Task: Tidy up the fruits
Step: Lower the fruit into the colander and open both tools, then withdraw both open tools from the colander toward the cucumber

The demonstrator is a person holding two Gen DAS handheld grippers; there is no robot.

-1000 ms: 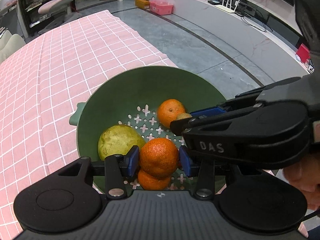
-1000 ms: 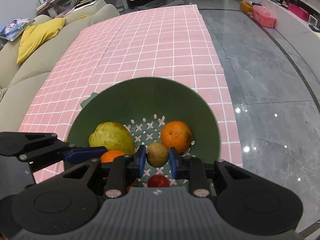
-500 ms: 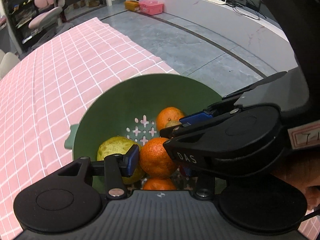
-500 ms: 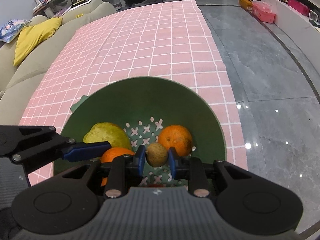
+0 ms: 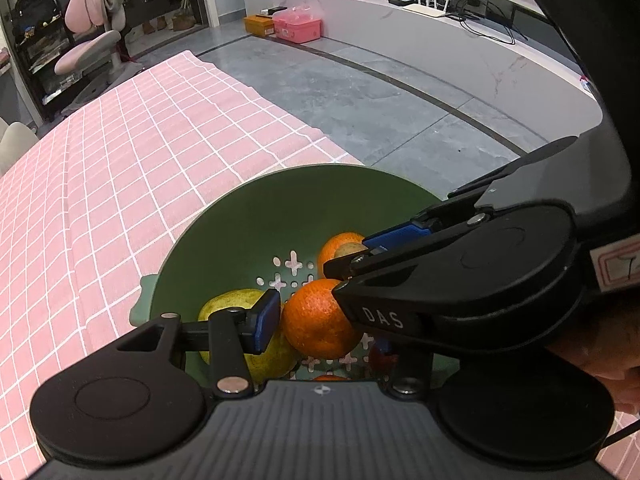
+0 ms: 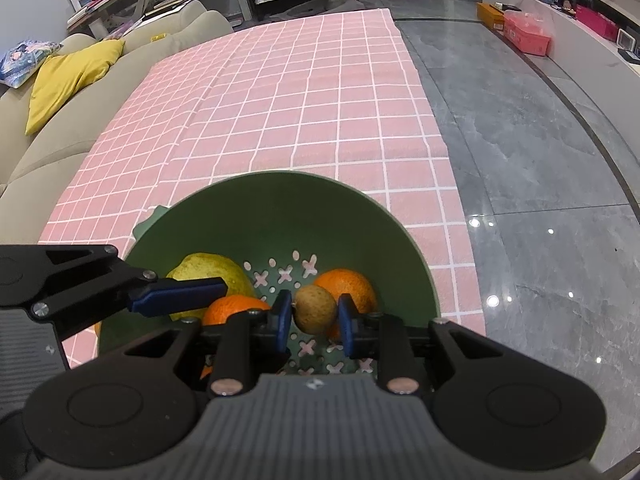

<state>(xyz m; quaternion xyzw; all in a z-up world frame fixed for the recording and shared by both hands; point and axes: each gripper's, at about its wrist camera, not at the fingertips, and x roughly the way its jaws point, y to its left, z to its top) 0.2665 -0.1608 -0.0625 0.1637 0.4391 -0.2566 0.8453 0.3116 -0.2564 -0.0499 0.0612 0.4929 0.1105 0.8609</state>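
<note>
A green colander bowl [image 5: 256, 224] [image 6: 280, 208] stands at the near right corner of the pink checked tablecloth. My left gripper [image 5: 320, 320] is shut on an orange [image 5: 316, 320] and holds it above the bowl. My right gripper [image 6: 314, 316] is shut on a small brown round fruit [image 6: 314, 308], also above the bowl. In the bowl lie a yellow-green pear [image 6: 212, 272] [image 5: 228, 304], another orange [image 6: 348, 284] [image 5: 336, 244] and a further orange under my left gripper. The right gripper crosses in front of the left wrist view and hides my left gripper's right finger.
The pink tablecloth [image 6: 280, 92] stretches away beyond the bowl. A beige sofa with a yellow cushion [image 6: 68, 76] runs along its left side. Grey floor [image 6: 520, 128] drops off to the right of the table edge. A pink chair [image 5: 88, 40] stands at the far end.
Both grippers have risen with their fruits, the orange and the small brown fruit, away from the bowl floor. The bowl and the other fruits have stayed put.
</note>
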